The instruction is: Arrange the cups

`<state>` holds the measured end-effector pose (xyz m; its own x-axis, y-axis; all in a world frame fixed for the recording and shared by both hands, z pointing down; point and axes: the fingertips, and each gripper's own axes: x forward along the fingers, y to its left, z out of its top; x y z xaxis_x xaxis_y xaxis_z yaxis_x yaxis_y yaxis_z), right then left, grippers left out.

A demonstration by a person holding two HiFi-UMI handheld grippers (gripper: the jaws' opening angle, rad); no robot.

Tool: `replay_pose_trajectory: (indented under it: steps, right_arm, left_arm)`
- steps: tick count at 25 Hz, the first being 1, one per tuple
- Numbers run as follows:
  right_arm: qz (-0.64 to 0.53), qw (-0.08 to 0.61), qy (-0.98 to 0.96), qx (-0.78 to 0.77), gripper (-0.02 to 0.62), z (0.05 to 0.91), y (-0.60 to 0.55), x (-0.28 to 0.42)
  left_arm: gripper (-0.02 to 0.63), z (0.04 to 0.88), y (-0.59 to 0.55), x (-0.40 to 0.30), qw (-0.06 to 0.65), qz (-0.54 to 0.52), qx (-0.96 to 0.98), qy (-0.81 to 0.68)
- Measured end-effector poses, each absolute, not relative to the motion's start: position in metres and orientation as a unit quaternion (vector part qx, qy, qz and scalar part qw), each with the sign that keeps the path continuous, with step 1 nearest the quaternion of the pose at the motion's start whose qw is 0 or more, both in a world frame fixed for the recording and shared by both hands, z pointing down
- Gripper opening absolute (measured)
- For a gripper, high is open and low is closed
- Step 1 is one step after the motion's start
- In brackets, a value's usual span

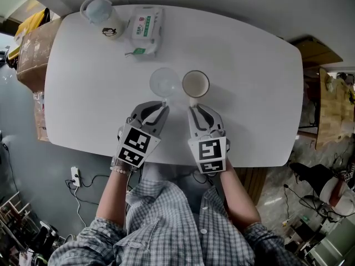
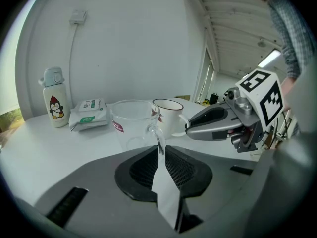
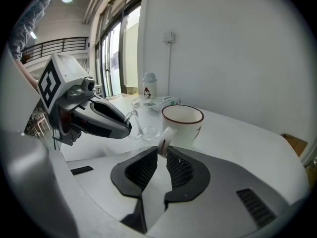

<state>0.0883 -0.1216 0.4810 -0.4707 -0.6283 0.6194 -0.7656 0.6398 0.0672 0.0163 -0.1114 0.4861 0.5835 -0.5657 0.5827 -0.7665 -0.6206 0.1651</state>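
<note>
Left fingers (image 2: 141, 175) pinching glass cup (image 2: 131, 123) handle, right fingers (image 3: 141, 170) pinching white mug (image 3: 183, 125) handle, both handles mostly hidden between them

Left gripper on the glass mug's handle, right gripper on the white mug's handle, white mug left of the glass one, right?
The last part is wrong: the head view shows the white mug right of the glass mug. The left gripper and right gripper do grip those handles.

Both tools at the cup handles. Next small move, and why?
Probably a short lift of both. The left tool pinches the handle of the glass cup, and the right tool pinches that of the white mug. Both cups stand side by side on the table. A small lift would test each grip before rearranging.
</note>
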Motion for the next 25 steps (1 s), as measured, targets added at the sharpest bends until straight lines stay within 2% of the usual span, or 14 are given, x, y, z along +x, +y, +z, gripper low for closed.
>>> replay_pose_trajectory:
  steps: [13, 25]
  right_arm:
    - [0.111, 0.309, -0.845, 0.422, 0.067, 0.482, -0.121, 0.092]
    - [0.101, 0.264, -0.834, 0.473, 0.083, 0.455, -0.115, 0.123]
  left_arm:
    - [0.049, 0.489, -0.109, 0.01, 0.203, 0.254, 0.864, -0.384]
    - [0.06, 0.474, -0.089, -0.004, 0.229, 0.209, 0.861, -0.404]
